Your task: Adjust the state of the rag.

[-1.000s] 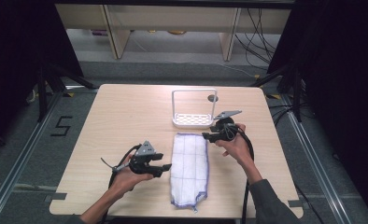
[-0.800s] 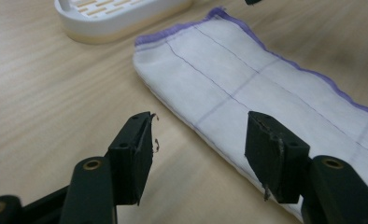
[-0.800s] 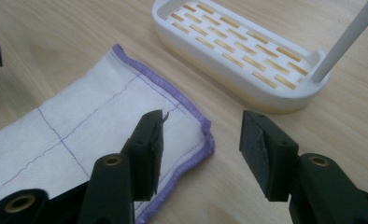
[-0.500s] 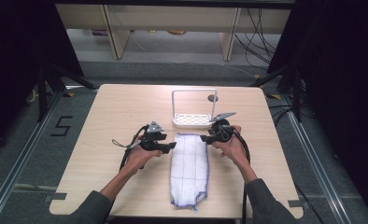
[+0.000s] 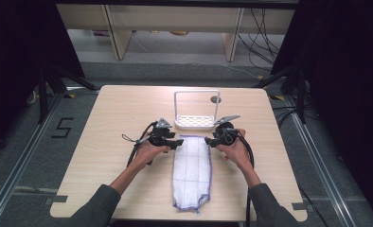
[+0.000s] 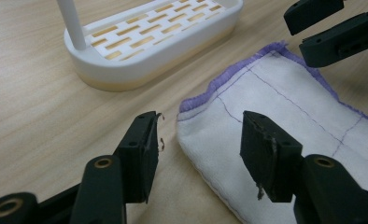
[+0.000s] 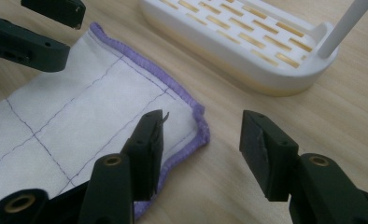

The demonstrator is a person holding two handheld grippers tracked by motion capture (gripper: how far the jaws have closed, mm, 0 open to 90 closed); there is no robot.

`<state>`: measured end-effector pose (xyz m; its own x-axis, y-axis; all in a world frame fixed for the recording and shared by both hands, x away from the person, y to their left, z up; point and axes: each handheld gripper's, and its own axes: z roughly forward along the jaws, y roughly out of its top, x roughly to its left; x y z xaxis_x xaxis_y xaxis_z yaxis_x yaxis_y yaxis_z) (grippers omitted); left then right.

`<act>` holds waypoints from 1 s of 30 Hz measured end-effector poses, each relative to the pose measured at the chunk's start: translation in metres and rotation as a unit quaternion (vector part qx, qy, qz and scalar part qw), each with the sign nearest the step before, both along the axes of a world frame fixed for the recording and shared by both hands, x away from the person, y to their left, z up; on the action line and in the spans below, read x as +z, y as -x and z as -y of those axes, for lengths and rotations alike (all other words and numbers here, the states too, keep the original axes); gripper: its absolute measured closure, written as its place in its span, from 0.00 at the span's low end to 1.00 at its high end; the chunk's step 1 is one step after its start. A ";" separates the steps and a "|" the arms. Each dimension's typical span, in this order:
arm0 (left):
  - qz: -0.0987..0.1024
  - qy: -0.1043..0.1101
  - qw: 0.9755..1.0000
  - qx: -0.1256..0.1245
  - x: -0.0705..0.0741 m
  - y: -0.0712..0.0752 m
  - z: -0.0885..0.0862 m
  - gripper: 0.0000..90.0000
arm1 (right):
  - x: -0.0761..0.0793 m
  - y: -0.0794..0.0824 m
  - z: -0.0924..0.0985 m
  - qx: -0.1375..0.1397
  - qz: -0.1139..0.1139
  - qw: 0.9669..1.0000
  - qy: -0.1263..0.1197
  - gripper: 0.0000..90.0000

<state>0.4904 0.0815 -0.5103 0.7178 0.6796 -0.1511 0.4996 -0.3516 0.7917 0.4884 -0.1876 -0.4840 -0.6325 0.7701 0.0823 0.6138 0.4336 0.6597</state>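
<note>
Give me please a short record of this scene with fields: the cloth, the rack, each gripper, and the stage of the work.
cloth: folded white cloth with purple edge, flat on table
rack: white rack, just beyond cloth's far end
left gripper: open, over far left corner; jaws have just been closing, not pressing the cloth
right gripper: open, over far right corner
stage: both far corners about to be gripped

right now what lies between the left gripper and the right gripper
The far end of the folded white cloth lies between the left gripper and right gripper, seen in the high view; each gripper's open jaws straddle one corner.
</note>
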 end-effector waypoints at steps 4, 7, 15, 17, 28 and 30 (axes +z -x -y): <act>0.003 -0.009 1.000 -0.008 -0.004 -0.004 0.003 0.54 | -0.001 -0.002 -0.003 -0.001 -0.003 1.000 -0.003 0.55; 0.001 -0.004 1.000 -0.005 -0.005 -0.007 0.003 0.57 | -0.003 -0.004 -0.004 0.004 0.006 1.000 0.002 0.53; -0.001 -0.005 1.000 -0.022 -0.009 -0.009 0.006 0.73 | -0.006 -0.007 -0.011 0.000 -0.003 1.000 -0.002 0.52; 0.000 0.000 1.000 -0.022 -0.010 -0.010 0.007 0.80 | -0.007 -0.008 -0.013 0.000 -0.010 1.000 -0.001 0.52; 0.011 -0.018 0.999 -0.032 -0.006 -0.007 0.005 0.92 | -0.016 -0.011 -0.019 0.002 -0.011 1.000 0.016 0.52; 0.012 -0.014 0.999 -0.026 -0.007 -0.006 0.006 0.93 | -0.017 -0.011 -0.020 -0.002 -0.004 1.000 0.017 0.52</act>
